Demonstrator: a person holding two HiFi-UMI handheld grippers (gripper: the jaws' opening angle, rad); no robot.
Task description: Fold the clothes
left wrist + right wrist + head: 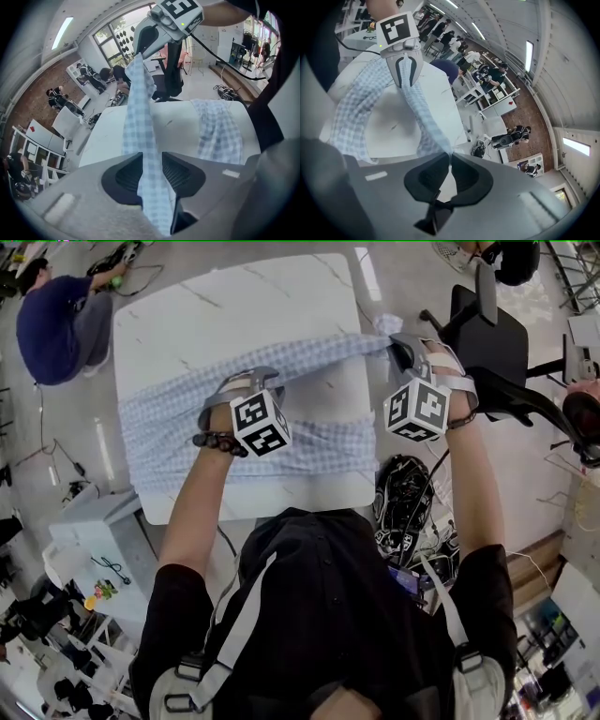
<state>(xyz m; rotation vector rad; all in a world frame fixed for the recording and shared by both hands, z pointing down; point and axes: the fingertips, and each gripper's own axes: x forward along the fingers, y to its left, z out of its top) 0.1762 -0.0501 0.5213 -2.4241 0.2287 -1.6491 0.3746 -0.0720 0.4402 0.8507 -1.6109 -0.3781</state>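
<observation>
A light blue checked garment (173, 427) lies across the white table (234, 306). One strip of it is lifted and stretched taut between my two grippers. My left gripper (265, 381) hovers over the middle of the cloth. In the left gripper view its jaws (151, 161) stand slightly apart, with the strip (140, 126) running loosely through the gap. My right gripper (398, 341) is raised at the table's right edge. In the right gripper view its jaws (450, 159) are shut on the cloth's corner (440, 145). The cloth runs from there back to the left gripper (404, 75).
A black office chair (487, 334) stands just right of the table. A black bundle of cables (405, 502) lies on the floor near the front right corner. A person in blue (56, 324) sits beyond the far left corner. A white cabinet (94, 531) stands at the left.
</observation>
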